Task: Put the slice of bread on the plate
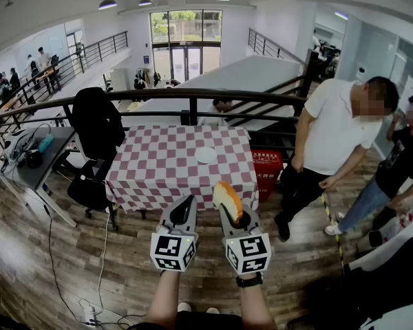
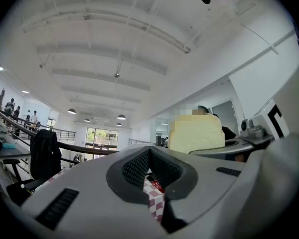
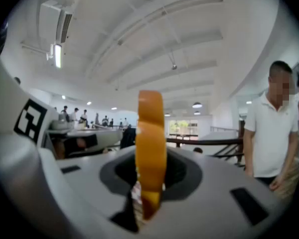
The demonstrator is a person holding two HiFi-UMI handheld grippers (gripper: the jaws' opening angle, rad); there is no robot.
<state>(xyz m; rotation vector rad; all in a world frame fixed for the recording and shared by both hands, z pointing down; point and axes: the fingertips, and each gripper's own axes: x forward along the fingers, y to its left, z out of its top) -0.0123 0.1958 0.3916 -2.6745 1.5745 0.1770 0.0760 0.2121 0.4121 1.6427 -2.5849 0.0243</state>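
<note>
In the head view a white plate (image 1: 206, 155) lies near the far middle of a table with a red-and-white checked cloth (image 1: 166, 167). My right gripper (image 1: 229, 212) is shut on a slice of bread (image 1: 227, 199) with an orange crust, held upright in the air short of the table's near edge. The right gripper view shows the slice (image 3: 150, 153) edge-on between the pads of that gripper (image 3: 150, 185). To its left, my left gripper (image 1: 188, 205) is shut with nothing in it. From the left gripper view (image 2: 150, 172) the pale face of the bread (image 2: 197, 132) shows at the right.
Two people (image 1: 334, 133) (image 1: 398, 163) stand right of the table. A black chair with a jacket (image 1: 96, 126) and a grey desk (image 1: 38, 160) are at the left. A red box (image 1: 267, 168) sits under the table's right end, a railing (image 1: 193, 96) runs behind, and cables (image 1: 89, 301) lie on the wooden floor.
</note>
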